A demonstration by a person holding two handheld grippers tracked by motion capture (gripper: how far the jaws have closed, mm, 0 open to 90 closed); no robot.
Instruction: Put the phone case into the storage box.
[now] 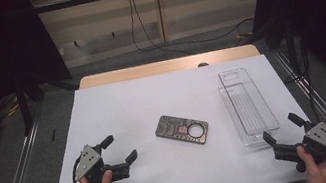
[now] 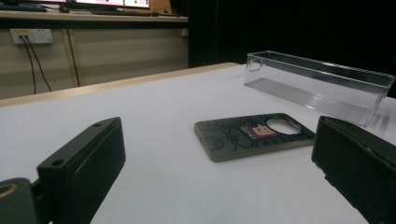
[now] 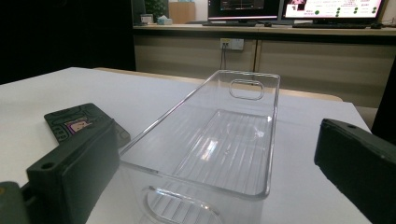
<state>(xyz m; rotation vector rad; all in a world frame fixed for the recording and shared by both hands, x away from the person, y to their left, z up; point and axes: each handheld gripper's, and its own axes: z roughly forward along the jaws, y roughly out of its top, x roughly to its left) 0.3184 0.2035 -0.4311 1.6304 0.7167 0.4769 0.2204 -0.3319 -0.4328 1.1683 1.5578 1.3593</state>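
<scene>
A dark patterned phone case (image 1: 182,129) with a round camera hole lies flat in the middle of the white table (image 1: 142,100). A clear plastic bin (image 1: 247,104) stands empty to its right. My left gripper (image 1: 120,149) rests open near the front left, held by a hand, jaws pointing toward the case (image 2: 254,135). My right gripper (image 1: 283,129) is open at the front right, just short of the near end of the bin (image 3: 215,154). In the right gripper view the case (image 3: 79,122) lies to the left, partly behind the left jaw.
The white sheet covers a wooden tabletop whose far edge (image 1: 167,66) shows. Metal rails (image 1: 21,162) run along both sides. Cables hang on the back wall (image 1: 138,19). Dark curtains flank the table.
</scene>
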